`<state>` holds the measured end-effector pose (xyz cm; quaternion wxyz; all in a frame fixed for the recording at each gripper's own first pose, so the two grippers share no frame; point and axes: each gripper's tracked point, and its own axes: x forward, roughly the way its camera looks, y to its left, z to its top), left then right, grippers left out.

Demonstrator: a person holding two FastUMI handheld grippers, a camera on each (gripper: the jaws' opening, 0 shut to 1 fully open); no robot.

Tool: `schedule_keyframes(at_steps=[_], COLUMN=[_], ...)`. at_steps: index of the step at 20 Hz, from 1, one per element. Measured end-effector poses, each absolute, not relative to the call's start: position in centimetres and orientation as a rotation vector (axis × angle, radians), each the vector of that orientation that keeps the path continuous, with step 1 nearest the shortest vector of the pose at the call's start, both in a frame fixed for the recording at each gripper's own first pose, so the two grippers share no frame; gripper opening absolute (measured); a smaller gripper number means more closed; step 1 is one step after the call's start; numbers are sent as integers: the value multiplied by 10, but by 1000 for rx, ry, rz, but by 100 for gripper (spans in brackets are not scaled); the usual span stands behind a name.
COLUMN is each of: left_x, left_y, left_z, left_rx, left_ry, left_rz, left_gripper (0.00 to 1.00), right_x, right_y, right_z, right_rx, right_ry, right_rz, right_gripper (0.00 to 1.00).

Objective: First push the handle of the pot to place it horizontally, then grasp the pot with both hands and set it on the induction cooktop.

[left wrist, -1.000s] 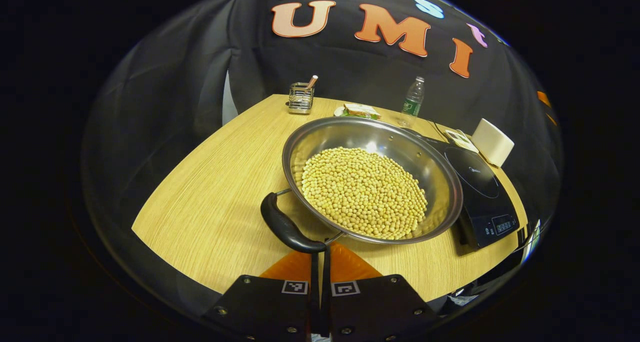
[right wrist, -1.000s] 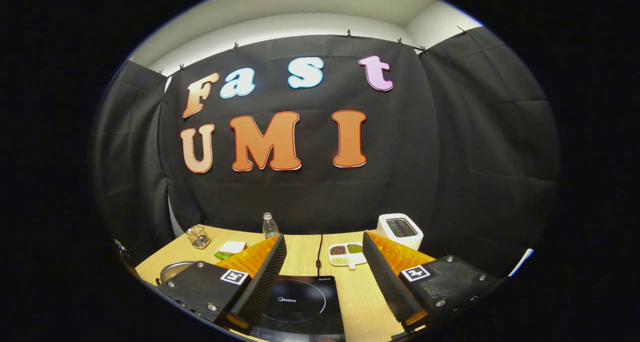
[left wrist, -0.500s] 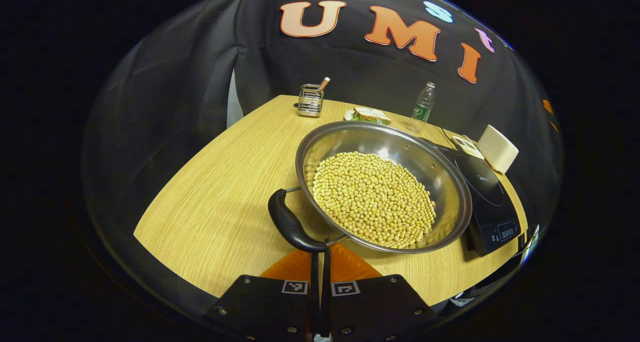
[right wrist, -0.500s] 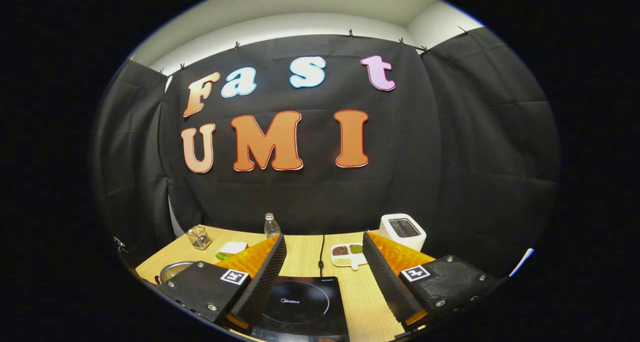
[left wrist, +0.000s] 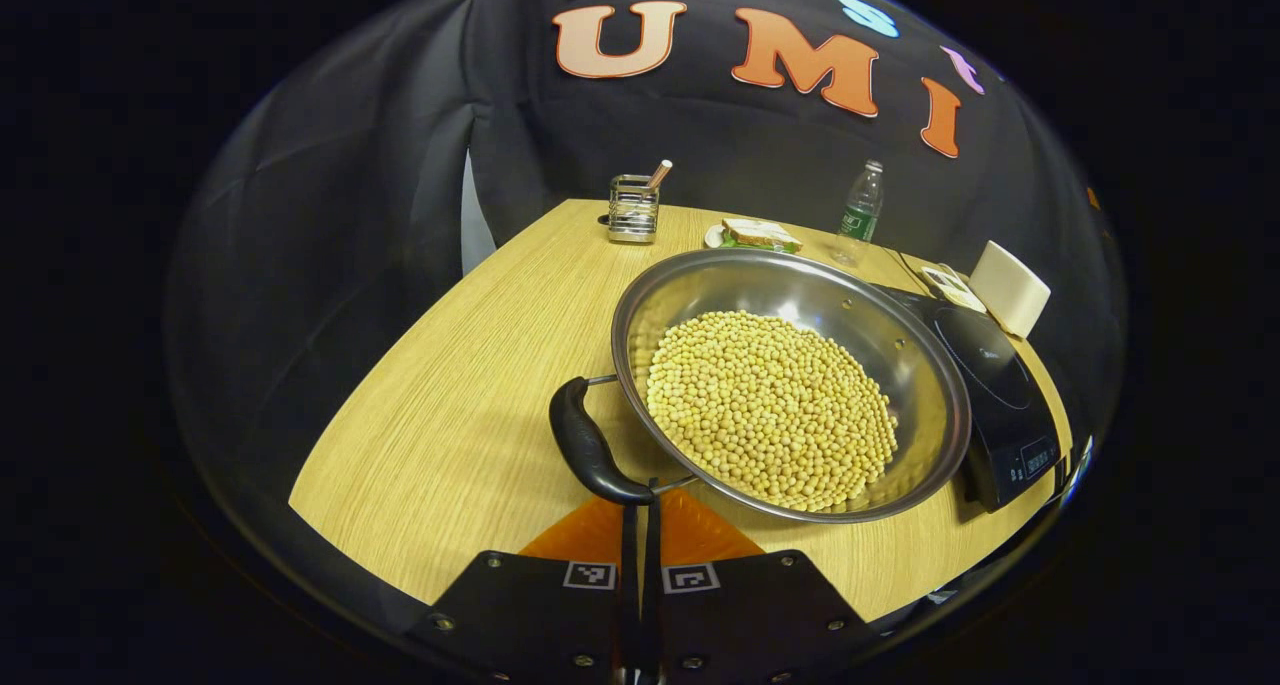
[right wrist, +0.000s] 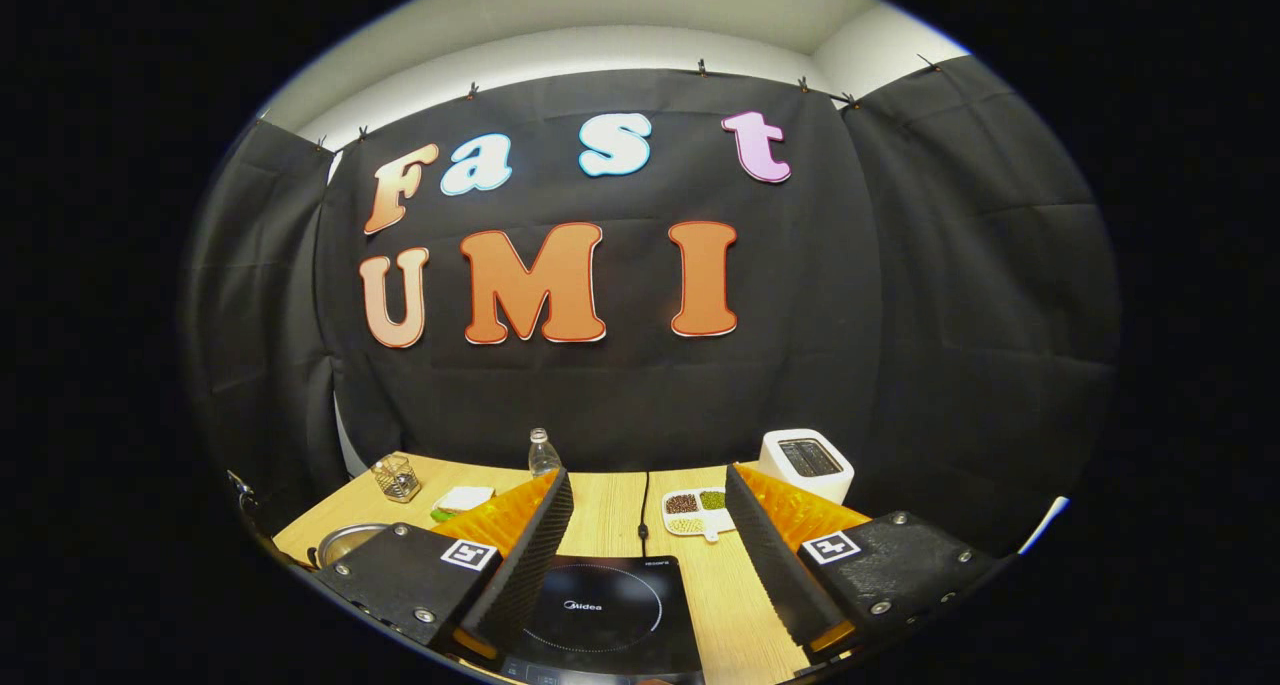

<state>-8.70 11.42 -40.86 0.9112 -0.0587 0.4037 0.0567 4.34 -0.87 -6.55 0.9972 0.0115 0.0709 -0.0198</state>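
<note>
Both fingers of the closed left gripper (left wrist: 640,500) still nudge the pot (left wrist: 790,383) handle (left wrist: 590,447) rightward; right gripper (right wrist: 648,495) open.

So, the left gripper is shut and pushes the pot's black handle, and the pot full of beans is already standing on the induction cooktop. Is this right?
One part is wrong. In the left gripper view the pot stands on the wooden table, beside the induction cooktop, not on it. The rest holds: the left gripper is shut, its tips against the black handle, and the pot holds beans.
</note>
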Motion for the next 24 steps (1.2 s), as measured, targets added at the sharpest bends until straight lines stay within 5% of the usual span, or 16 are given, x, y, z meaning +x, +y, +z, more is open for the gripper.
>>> schedule_keyframes(at_steps=[24], left_x=[-39], left_y=[157], left_z=[-420], left_rx=[-77], left_ry=[838], left_rz=[79], left_gripper=[2], right_x=[55], right_y=[19], right_z=[-75], right_rx=[20], right_ry=[156], right_rz=[-42], right_gripper=[95])
